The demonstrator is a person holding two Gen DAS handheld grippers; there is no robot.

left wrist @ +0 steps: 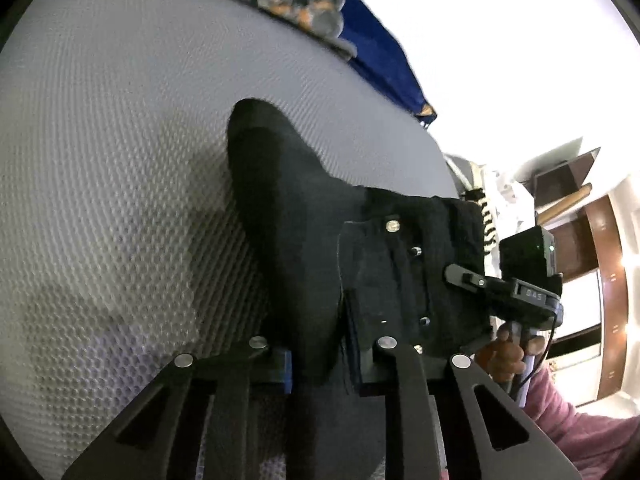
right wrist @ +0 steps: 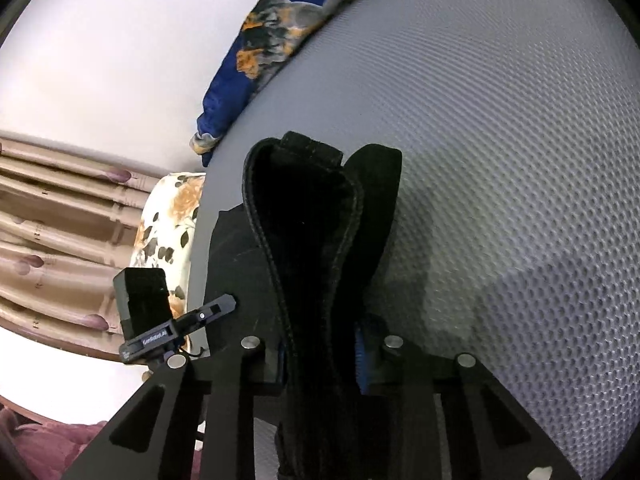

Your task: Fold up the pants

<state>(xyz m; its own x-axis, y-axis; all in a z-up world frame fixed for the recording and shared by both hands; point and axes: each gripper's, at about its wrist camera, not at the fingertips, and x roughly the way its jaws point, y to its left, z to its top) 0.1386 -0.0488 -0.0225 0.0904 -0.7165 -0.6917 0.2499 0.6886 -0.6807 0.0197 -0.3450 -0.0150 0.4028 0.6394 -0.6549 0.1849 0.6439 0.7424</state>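
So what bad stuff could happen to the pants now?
1. Both grippers, left and right, pinch the black pants by a bunched edge only; the cloth might slip out mid-fold.
2. The pants are crumpled between the jaws, so the fold could come out lopsided.
3. The blue floral cloth lies at the far edge of the mattress; a wide swing might snag it.

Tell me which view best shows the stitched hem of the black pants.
The right wrist view: the pants stand up between the right tool fingers, with the stitched edge curving in plain sight. The left wrist view shows only smooth dark cloth clamped in the left tool, no stitching readable.
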